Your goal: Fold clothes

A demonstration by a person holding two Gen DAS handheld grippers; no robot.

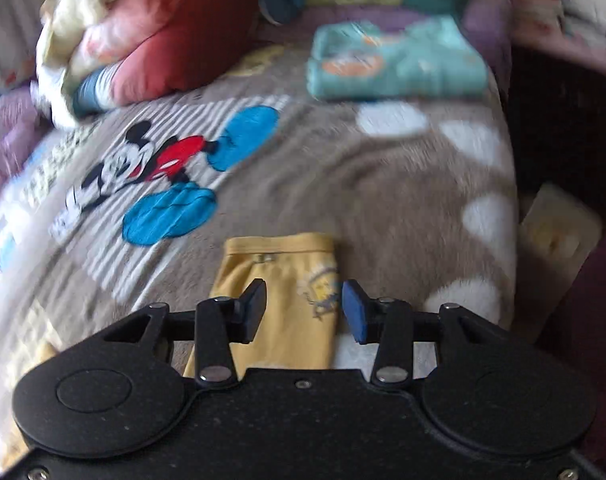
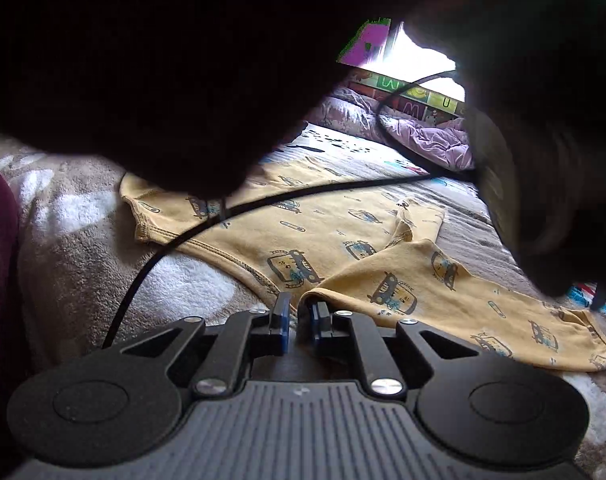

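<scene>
A small folded yellow garment [image 1: 287,280] with a cartoon print lies on the brown fleece blanket [image 1: 343,184] near the front. My left gripper [image 1: 303,308] hangs over it, open, and its pads are clear of the cloth. In the right wrist view a yellow garment with little car prints [image 2: 311,228] lies spread out, with one part folded over. My right gripper [image 2: 299,312] sits low at its near edge with only a narrow gap between the pads. The folded hem rests at the right fingertip [image 2: 317,314], and nothing is pinched.
A folded teal garment [image 1: 395,64] lies at the back right, and a red pillow [image 1: 175,32] with loose clothes at the back left. The bed's edge [image 1: 511,200] drops off to the right. A black cable [image 2: 303,196] crosses the yellow garment, and a dark blurred shape [image 2: 163,60] fills the upper view.
</scene>
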